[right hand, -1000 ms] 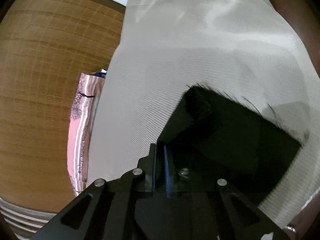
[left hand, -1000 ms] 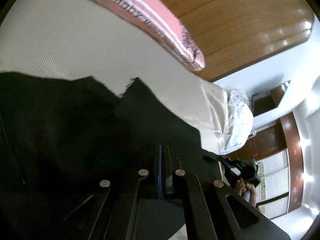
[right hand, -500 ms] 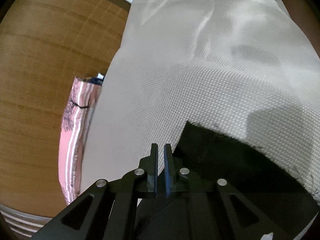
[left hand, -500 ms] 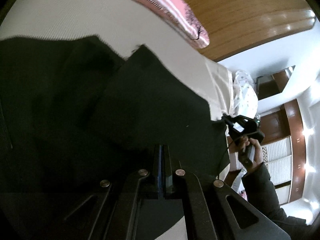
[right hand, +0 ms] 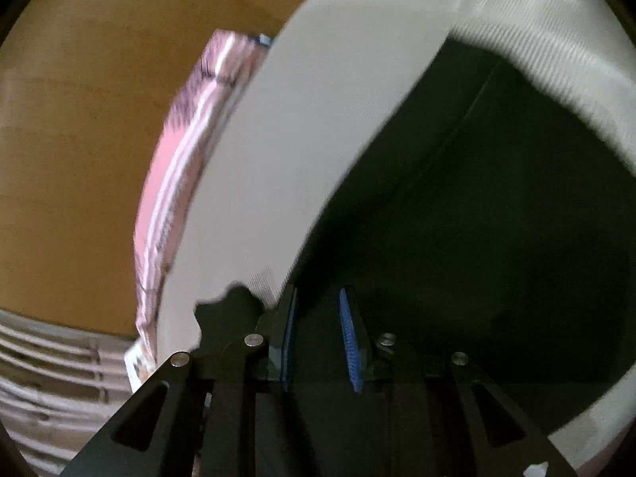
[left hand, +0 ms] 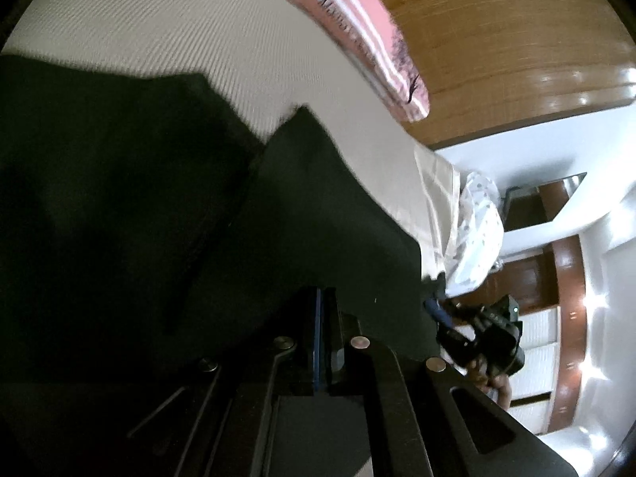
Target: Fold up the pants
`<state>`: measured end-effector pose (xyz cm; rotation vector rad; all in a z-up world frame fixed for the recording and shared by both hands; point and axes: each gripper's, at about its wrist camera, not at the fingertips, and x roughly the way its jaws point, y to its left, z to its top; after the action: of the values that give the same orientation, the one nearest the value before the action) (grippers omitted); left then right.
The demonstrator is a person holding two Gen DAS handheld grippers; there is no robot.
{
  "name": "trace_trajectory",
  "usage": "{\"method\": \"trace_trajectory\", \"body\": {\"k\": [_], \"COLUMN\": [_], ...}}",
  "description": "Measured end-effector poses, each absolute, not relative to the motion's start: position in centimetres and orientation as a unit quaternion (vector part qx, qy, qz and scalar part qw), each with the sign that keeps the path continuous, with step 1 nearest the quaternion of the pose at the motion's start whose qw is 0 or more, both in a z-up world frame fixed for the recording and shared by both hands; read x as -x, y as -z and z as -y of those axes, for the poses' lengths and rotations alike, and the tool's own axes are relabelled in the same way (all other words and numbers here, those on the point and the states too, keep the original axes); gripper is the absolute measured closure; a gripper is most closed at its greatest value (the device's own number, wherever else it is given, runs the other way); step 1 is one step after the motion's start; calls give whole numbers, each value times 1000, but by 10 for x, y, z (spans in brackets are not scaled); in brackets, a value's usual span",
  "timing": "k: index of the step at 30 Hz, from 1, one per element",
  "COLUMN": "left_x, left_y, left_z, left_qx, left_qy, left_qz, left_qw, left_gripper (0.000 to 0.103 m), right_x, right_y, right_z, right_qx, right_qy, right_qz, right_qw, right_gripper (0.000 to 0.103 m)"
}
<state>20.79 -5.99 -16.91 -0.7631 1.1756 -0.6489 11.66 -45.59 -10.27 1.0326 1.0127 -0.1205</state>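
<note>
Since half a second ago my right claw (right hand: pixel 318 338) has parted its blue pads (right hand: pixel 349 338) and let go of the black pants (right hand: pixel 477 206), which now lie spread ahead of it on the cream woven bedsheet (right hand: pixel 286 151). My left claw (left hand: pixel 322 338) stays pressed together with dark fabric of the pants (left hand: pixel 167 206) around its tips; whether cloth is pinched between them I cannot tell. A pink striped package (left hand: pixel 357 24) lies beyond, against the wooden headboard (left hand: pixel 497 31).
</note>
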Motion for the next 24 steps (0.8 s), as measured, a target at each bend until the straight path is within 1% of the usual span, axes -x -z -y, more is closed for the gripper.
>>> {"method": "trace_trajectory", "body": {"k": [3, 7, 12, 16, 20, 24], "left_x": [-210, -213, -203, -187, -184, -178], "left_y": [158, 144, 146, 150, 165, 173], "left_z": [61, 59, 49, 43, 36, 19], "left_qx": [340, 343, 340, 315, 321, 336], "left_qy": [300, 311, 315, 318, 294, 271], "left_qz": [-512, -490, -497, -508, -528, -528], "left_qw": [729, 739, 733, 736, 729, 731], "left_gripper": [103, 103, 103, 103, 103, 103], "right_x": [-130, -159, -189, -184, -166, -147], "right_y": [116, 118, 120, 110, 99, 75], "right_z": [441, 428, 425, 426, 414, 390], "right_qx": [-483, -485, -479, -490, -475, -447], "right_qy": [37, 16, 19, 15, 1, -21], "right_qz": [-472, -464, -464, -451, -469, -469], "right_qw": [736, 741, 745, 746, 745, 761], "right_gripper": [82, 82, 82, 82, 82, 82]}}
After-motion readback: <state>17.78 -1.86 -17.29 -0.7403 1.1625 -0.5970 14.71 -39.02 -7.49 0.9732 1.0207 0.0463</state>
